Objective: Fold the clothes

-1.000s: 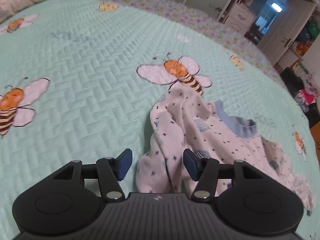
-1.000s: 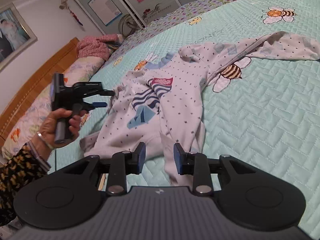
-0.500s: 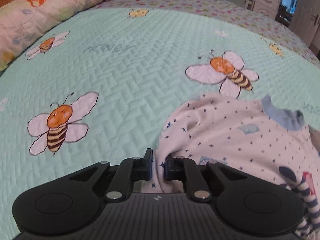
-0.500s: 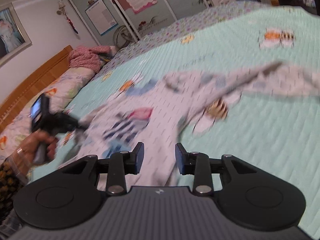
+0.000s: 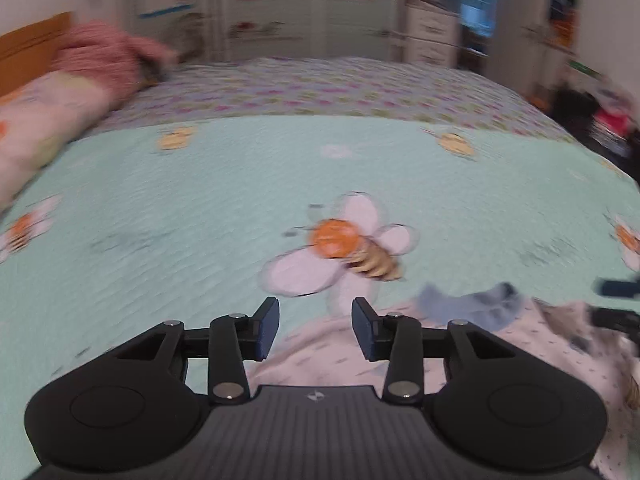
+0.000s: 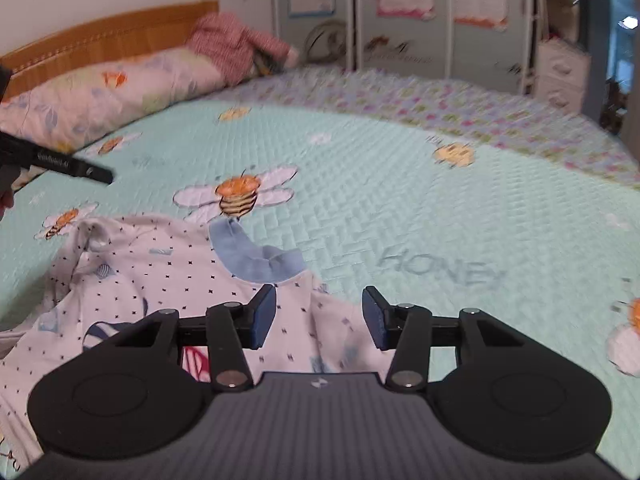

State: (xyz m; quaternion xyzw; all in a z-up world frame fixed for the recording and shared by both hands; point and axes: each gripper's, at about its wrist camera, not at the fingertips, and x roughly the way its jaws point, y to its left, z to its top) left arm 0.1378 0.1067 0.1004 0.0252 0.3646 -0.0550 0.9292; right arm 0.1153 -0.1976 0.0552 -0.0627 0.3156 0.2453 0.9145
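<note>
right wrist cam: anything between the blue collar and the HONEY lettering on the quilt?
No. Right wrist view shows only bare mint quilt between the blue collar of the garment and the HONEY lettering.

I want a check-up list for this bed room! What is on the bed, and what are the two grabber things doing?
Surface: mint quilted bedspread with bee pictures and the word HONEY.
Job's things: white dotted baby garment, blue collar, lying crumpled, not yet folded.
Clutter: pink knitted garment on the floral pillow.
Grippers: left gripper open, jaws just opened, nothing between the pads; right gripper open, jaws just opened, over the garment, not pinching it.
Cables: nothing seen.
Surroundings: wooden headboard, wardrobe doors with posters, white drawers.
</note>
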